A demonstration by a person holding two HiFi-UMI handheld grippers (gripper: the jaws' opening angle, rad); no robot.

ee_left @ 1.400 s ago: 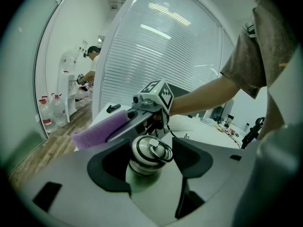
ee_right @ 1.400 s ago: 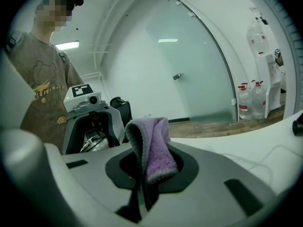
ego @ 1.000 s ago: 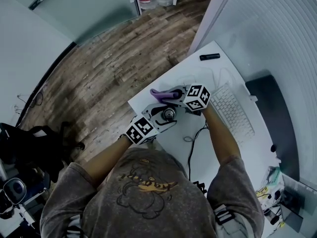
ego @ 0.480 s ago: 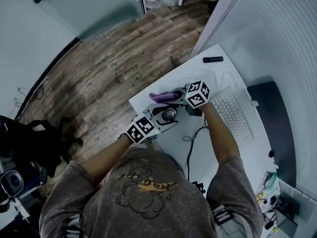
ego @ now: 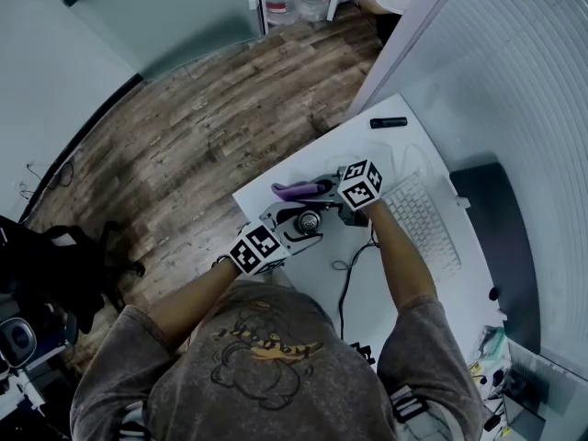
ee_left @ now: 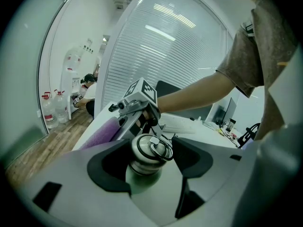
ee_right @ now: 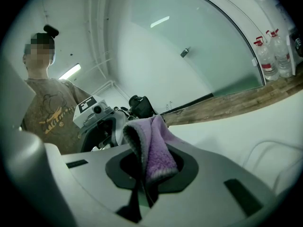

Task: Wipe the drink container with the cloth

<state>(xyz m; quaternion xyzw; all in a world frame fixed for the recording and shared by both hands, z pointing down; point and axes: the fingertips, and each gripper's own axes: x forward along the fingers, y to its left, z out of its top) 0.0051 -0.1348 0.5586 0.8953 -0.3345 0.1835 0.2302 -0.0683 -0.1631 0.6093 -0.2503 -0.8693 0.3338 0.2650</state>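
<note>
Steel drink container (ee_left: 147,155) is clamped in the left tool (ego: 299,226), lower body pretty much hidden by the pads (ee_left: 105,169). Purple cloth (ego: 296,190) is pinched tight in the right tool (ee_right: 149,174), just beside it, over the tabletop (ego: 367,150) edge; open floor (ego: 202,127) is seen past it, keyboard (ego: 421,223) well apart.

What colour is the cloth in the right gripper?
Purple: the fluffy purple cloth shows best in the right gripper view.

R gripper (ego: 322,191) rolled; cloth (ego: 292,189) now flatter, thinner strip alongside bottle (ego: 308,220).
</note>
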